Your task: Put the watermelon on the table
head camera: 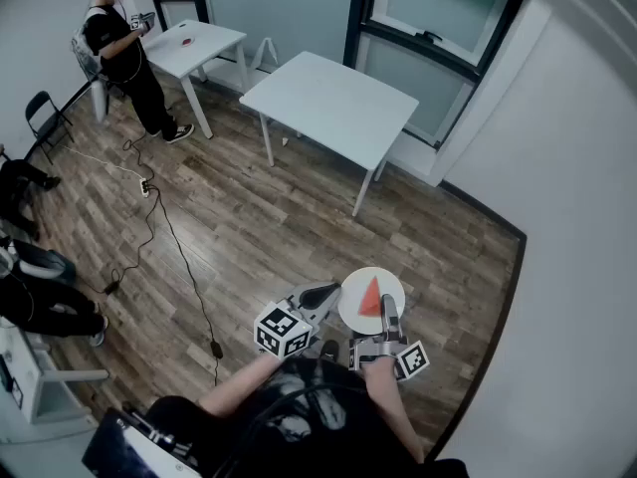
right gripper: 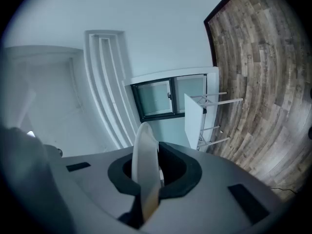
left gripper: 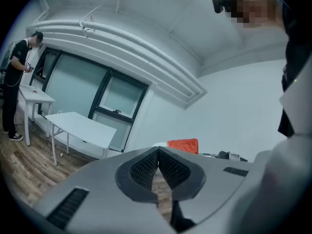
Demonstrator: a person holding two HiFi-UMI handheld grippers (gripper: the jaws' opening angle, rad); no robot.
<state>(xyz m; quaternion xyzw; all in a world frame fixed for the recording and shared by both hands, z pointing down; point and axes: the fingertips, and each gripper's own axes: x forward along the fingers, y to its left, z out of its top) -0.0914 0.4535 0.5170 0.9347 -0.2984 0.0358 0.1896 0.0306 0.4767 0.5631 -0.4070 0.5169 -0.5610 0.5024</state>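
Note:
A red watermelon slice (head camera: pixel 371 295) lies on a round white plate (head camera: pixel 356 307), held low over the wooden floor close to my body. My right gripper (head camera: pixel 387 312) is shut on the plate's near rim; in the right gripper view the plate's edge (right gripper: pixel 144 160) stands clamped between the jaws of that gripper (right gripper: pixel 151 173). My left gripper (head camera: pixel 326 293) is shut and empty, just left of the plate. In the left gripper view the left gripper's (left gripper: pixel 158 151) pads meet, with the watermelon slice (left gripper: pixel 183 145) just beyond them. The white table (head camera: pixel 333 103) stands some way ahead by the window.
A second white table (head camera: pixel 194 46) stands at the far left, with a person (head camera: pixel 124 53) beside it. A black cable (head camera: pixel 179 257) runs across the floor. A folding chair (head camera: pixel 45 118) and seated legs (head camera: pixel 40 302) are at the left. A white wall (head camera: pixel 577 217) closes the right side.

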